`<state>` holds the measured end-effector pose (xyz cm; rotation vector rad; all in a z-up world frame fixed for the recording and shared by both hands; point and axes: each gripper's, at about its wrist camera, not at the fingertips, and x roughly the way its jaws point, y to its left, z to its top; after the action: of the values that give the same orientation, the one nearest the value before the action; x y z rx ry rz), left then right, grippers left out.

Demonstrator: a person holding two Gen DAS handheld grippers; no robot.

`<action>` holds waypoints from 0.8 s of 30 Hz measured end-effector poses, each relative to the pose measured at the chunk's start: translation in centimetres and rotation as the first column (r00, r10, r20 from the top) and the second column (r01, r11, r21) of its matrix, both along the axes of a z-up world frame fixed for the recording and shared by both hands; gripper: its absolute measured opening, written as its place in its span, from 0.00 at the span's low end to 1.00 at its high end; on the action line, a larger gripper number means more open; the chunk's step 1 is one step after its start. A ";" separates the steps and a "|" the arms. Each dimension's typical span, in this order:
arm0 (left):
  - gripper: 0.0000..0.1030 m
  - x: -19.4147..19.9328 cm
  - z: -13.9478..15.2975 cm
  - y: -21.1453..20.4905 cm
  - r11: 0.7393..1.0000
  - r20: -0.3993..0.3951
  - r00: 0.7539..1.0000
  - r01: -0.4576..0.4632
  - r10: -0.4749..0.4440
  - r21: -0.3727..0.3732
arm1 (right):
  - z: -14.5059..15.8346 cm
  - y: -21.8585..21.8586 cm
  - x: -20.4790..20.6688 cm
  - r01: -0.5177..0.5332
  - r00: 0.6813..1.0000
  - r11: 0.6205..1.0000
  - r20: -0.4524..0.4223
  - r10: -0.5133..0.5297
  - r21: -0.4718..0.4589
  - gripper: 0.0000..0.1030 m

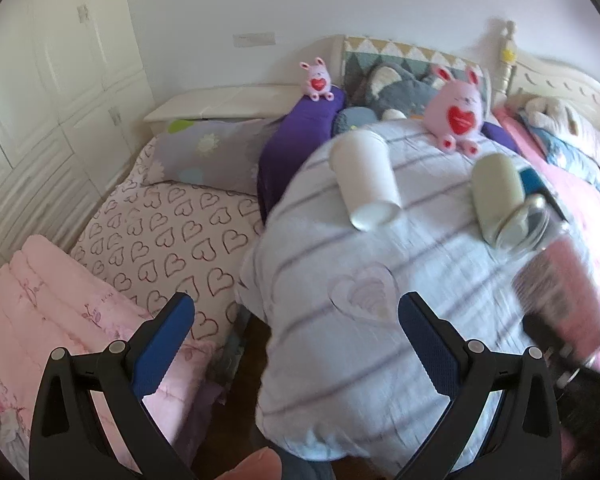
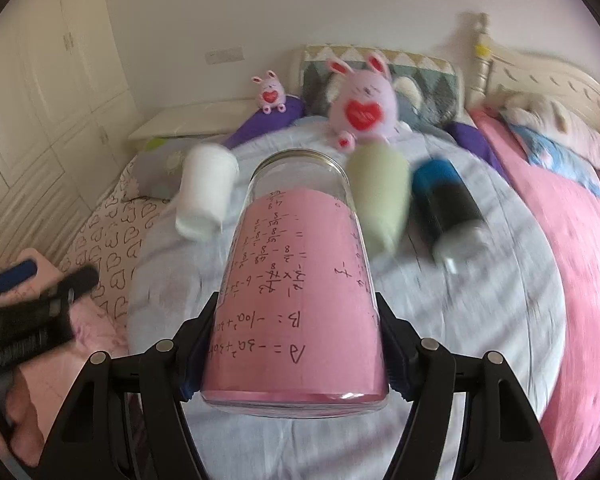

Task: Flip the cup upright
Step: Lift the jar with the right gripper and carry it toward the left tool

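Two risks show: the right gripper point(image 2: 290, 360), clamped low on the smooth glass cup point(image 2: 296, 288), may let it slip mid-turn or topple on the soft quilt point(image 2: 480, 320), while the left gripper point(image 1: 296, 320) hangs wide open, empty.

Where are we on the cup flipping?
Done: nothing looks upright yet. In hand: the right gripper is shut on the glass cup with pink paper, lifted off the striped quilt and pointing away from the camera. Left: the white cup, green cup and blue-black cup lie on their sides. The left gripper is open, empty.
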<state>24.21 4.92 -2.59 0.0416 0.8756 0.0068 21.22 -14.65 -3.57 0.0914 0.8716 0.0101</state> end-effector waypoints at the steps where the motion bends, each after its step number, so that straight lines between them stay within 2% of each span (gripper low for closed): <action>1: 1.00 -0.6 -0.1 -0.5 1.000 -0.006 1.000 0.009 -0.009 0.002 | -0.8 -0.2 -0.9 0.014 1.000 1.000 -0.011 -0.013 0.018 0.68; 5: 1.00 -3.1 -0.4 -2.0 0.999 -0.022 0.999 0.041 -0.041 0.015 | -3.0 0.0 -2.8 0.048 0.998 0.999 -0.032 -0.048 0.014 0.68; 10: 1.00 -5.5 -0.1 -3.1 0.998 -0.019 0.998 0.055 -0.054 0.027 | -4.8 -0.1 -2.9 0.065 0.996 0.998 -0.065 -0.063 0.019 0.69; 12: 1.00 -6.3 0.1 -3.2 0.998 -0.014 0.999 0.051 -0.051 0.031 | -5.1 -0.3 -3.6 0.061 0.995 0.998 -0.074 -0.059 0.020 0.79; 13: 1.00 -6.7 0.2 -3.3 0.998 -0.012 0.999 0.046 -0.045 0.031 | -4.9 -0.4 -3.9 0.053 0.996 0.998 -0.071 -0.051 0.024 0.82; 24: 1.00 -10.7 2.5 -4.3 0.999 0.039 0.999 0.034 -0.035 0.034 | -0.9 -1.7 -9.1 0.017 0.999 0.998 0.031 -0.018 0.053 0.82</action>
<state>13.52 0.66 -0.08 0.0873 0.8356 -0.0100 12.15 -16.37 -4.47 0.1482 0.8392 0.0182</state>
